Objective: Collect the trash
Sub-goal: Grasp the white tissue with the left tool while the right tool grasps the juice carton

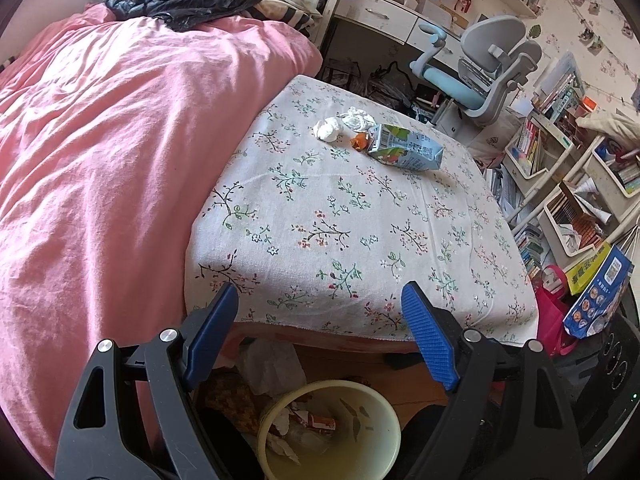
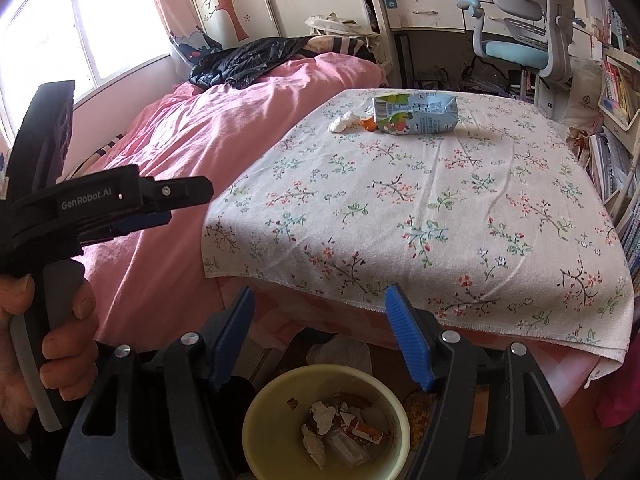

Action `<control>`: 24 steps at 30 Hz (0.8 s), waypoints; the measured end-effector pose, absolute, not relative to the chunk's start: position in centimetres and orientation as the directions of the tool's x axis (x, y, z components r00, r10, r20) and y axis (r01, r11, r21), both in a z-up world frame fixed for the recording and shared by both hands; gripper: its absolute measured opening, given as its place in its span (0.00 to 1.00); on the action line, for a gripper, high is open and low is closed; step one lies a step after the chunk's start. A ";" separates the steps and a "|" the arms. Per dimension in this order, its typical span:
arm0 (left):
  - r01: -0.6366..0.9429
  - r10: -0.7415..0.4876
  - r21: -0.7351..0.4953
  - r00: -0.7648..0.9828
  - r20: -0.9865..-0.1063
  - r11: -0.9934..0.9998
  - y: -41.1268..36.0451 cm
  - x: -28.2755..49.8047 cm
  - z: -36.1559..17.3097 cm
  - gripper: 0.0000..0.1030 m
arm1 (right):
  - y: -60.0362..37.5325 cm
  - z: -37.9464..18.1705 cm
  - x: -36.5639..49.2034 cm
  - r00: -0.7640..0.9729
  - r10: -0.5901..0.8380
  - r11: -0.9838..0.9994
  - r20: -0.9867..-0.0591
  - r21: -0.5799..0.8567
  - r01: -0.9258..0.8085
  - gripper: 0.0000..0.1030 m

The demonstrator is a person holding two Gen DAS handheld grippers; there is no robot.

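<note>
A floral-clothed counter [image 1: 360,220] stands beside a pink bed [image 1: 100,160]. On its far side lie 2 crumpled tissues [image 1: 328,128], an orange scrap [image 1: 359,141] and a drink carton [image 1: 404,148]. Your left gripper [image 1: 320,304] and right gripper [image 2: 320,304] hover, fingers spread and empty, above the yellow bin [image 2: 326,420].

Daylight, bright overall. Source is the window [image 2: 80,20] at upper left of right wrist view, blown out to white glare. Soft shadows: a dim band over the near edge of the floral cloth [image 1: 360,220], darker under the table around the bin [image 2: 326,420]. Pink duvet [image 1: 100,160] evenly lit, slightly washed. Strong fisheye bend in both views, black vignette corners, shelves [image 1: 560,152] curved at right edge. Centre sharp, slight softness toward edges, no motion blur
</note>
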State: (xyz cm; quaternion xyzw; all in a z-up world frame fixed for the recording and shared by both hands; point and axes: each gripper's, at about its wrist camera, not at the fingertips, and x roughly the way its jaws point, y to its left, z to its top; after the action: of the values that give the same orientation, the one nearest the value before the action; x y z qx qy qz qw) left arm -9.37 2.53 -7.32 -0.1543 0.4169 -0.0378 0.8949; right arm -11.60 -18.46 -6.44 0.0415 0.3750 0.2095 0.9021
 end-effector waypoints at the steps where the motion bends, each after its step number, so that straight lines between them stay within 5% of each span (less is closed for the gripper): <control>1: -0.076 -0.194 -0.317 0.651 -0.734 0.945 2.8 -8.8 -7.2 0.78 | -18.6 -5.8 -11.0 0.643 0.405 0.910 -0.650 0.222 -0.349 0.64; 9: -0.136 -0.153 -0.318 0.662 -0.733 0.938 4.4 -3.4 -6.9 0.78 | -20.2 -3.4 -4.9 0.692 0.361 0.924 -0.625 0.141 -0.355 0.64; 24: -0.058 -0.061 -0.126 0.633 -0.772 0.990 1.0 16.3 -11.0 0.77 | -17.7 -4.1 12.8 0.675 0.223 0.783 -0.703 -0.283 -0.554 0.72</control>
State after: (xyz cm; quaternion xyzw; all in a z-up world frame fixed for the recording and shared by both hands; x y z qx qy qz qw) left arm 16.30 1.00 -10.96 -0.0694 0.4286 -0.0008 0.9008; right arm 12.76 -17.69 -4.07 -0.2447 0.3375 0.2203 0.8818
